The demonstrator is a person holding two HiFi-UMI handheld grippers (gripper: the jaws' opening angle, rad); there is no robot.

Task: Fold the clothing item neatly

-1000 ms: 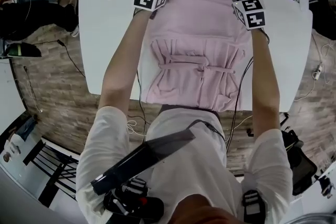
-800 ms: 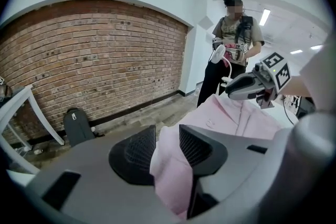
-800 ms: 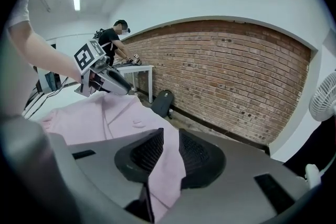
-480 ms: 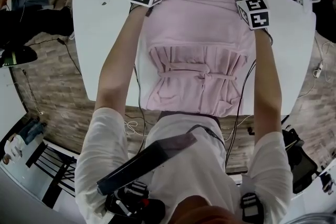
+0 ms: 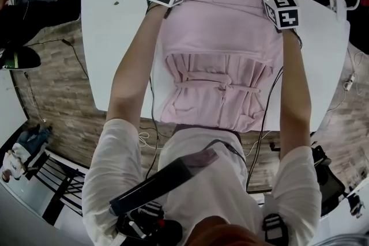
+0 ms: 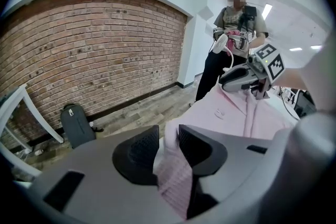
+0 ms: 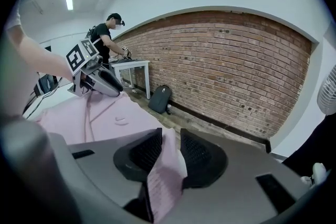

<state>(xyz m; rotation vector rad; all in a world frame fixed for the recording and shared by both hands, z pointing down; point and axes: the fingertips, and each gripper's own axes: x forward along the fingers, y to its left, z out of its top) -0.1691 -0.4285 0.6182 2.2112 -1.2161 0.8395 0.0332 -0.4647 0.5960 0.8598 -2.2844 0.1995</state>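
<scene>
A pink garment (image 5: 222, 37) lies spread flat on the white surface (image 5: 115, 49). Its gathered panel with a tied band (image 5: 219, 80) is toward the person, and its near edge reaches the surface's near edge. Both grippers sit at the garment's far end, one at each far corner, pointing away from the person and downward. The left gripper (image 6: 168, 136) has its jaws apart; they have just been opening, and a raised fold of the pink fabric stands between the pads, no longer clamped. The right gripper (image 7: 170, 139) is likewise released; its jaws have just been opening, and a strip of the same fabric stands upright in the gap. A dark backpack (image 6: 76, 126) leans near the brick wall (image 6: 94, 55), and another person (image 6: 233, 34) stands further back in the room.
</scene>
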